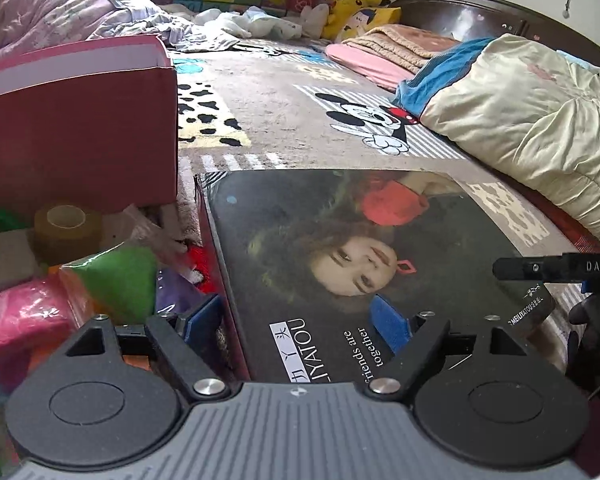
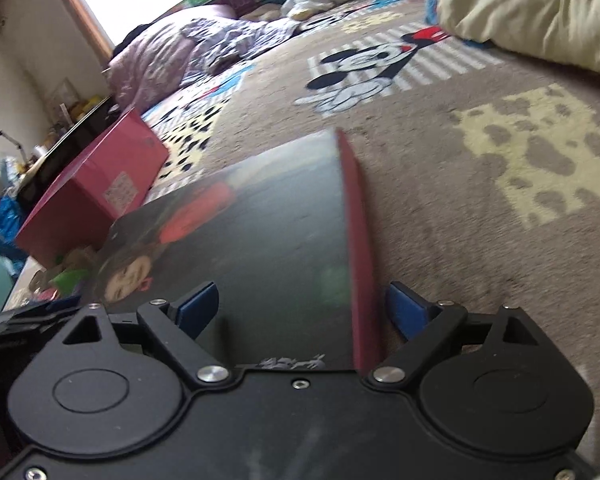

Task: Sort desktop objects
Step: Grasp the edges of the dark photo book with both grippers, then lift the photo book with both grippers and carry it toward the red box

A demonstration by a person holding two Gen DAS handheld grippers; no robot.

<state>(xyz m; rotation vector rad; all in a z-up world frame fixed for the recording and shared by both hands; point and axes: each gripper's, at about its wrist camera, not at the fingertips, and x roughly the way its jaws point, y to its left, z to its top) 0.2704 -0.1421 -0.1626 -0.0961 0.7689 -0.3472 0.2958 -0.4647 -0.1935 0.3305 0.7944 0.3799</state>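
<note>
1. The blanket (image 1: 300, 120) covers nearly all of the ground in both views: a short, fuzzy plush in grey-brown, printed with a cartoon mouse and yellow patches with dark spots. It lies over a bed with a dark wooden headboard (image 1: 460, 12) at the upper right of the left view.
2. A puffy cream quilt (image 1: 532, 120) is heaped along the right edge; a crumpled pink floral one (image 1: 60, 8) sits at the upper left.
3. The lid (image 1: 360, 248), a flat glossy box top with a printed girl's face, lettering and a red rim, fills the lower centre of both views. In the right view its far end stands tilted up off the blanket.
4. The red box (image 1: 80, 132), matte cardboard with a pale inner edge, stands at the left, just beside the lid.
5. A pile of small things lies at the lower left: a roll of clear tape (image 1: 66, 226), a green bag (image 1: 120, 276) and a pink bag (image 1: 24, 316), both crinkly plastic.
6. The left gripper (image 1: 296, 320) has its blue pads spread apart, one on each side of the lid's left edge.
7. The right gripper (image 2: 304, 312) is likewise spread, straddling the lid's right rim; neither squeezes it.
</note>
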